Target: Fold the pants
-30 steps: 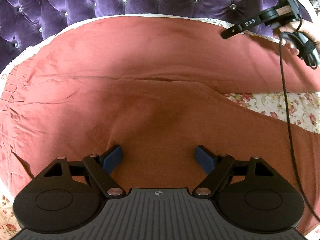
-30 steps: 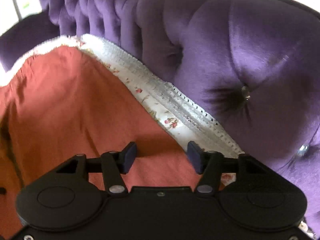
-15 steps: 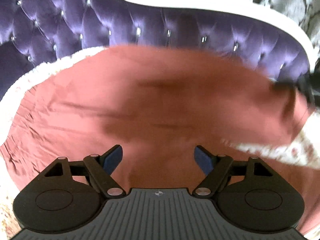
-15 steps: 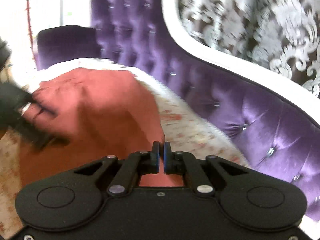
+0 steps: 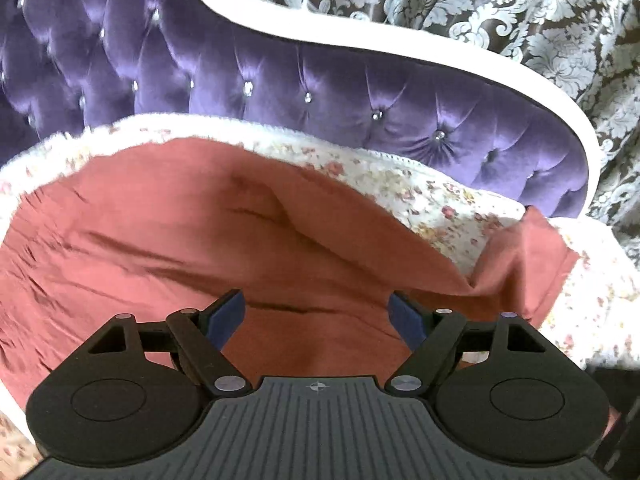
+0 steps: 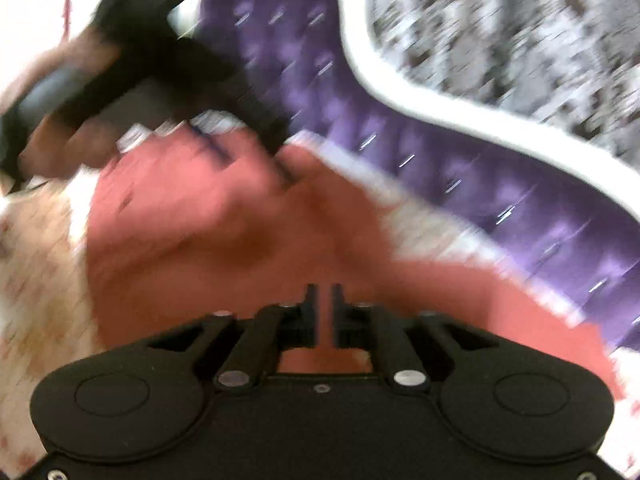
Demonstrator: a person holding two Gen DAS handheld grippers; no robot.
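L claw (image 5: pixel 316 316): jaws wide apart, nothing between the blue pads (image 5: pixel 228 316); hovers above the pants (image 5: pixel 192 240). R claw (image 6: pixel 324 312): jaws opening, only a narrow slit showing, no cloth seen in the gap; view heavily blurred. Pants: rust-red fabric, spread flat on a floral bedspread (image 5: pixel 424 196), waist end w/ gathered creases at left. Several long wrinkles run across the mid section. One leg end is turned back over toward the right, forming a raised flap (image 5: pixel 524 256) w/ a diagonal fold edge; bedspread shows between flap and main body. Behind: purple tufted headboard (image 5: pixel 320 84) w/ white trim, then patterned curtain (image 5: pixel 540 12). In the right wrist view, a hand (image 6: pixel 68 120) grips the L unit above the pants' far edge.
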